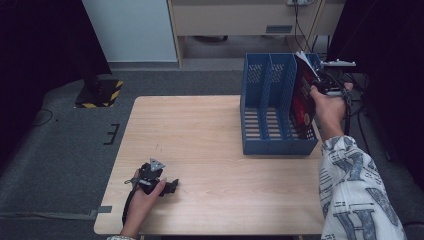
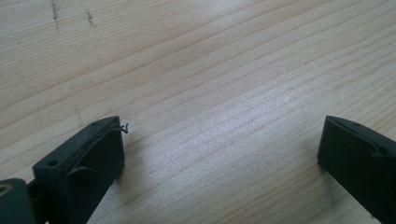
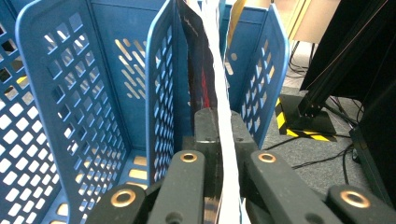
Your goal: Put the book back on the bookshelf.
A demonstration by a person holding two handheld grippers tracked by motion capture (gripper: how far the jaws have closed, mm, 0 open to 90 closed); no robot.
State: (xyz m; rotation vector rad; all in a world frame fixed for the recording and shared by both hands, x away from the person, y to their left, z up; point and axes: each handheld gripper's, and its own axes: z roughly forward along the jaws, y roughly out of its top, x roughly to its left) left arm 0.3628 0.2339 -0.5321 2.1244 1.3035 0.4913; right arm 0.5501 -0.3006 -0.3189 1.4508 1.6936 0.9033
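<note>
A blue three-slot file rack (image 1: 265, 145) stands at the back right of the wooden table (image 1: 200, 130). In its rightmost slot a thin book (image 1: 301, 102) with a red and black cover stands upright, and my right gripper (image 1: 320, 82) is shut on its top right edge. The right gripper view has both jaws (image 3: 223, 116) pressed on the book's white pages (image 3: 219, 70), with the dark cover (image 3: 198, 56) against the slot's blue divider (image 3: 161, 93). My left gripper (image 1: 172, 186) rests near the table's front left, its jaws (image 2: 223, 126) wide apart over bare wood.
A black stand on a yellow-and-black striped base (image 1: 100, 92) sits on the floor beyond the table's back left corner. Cables and dark equipment (image 1: 360, 100) crowd the right side behind the rack. A pale cabinet (image 1: 240, 20) stands at the back.
</note>
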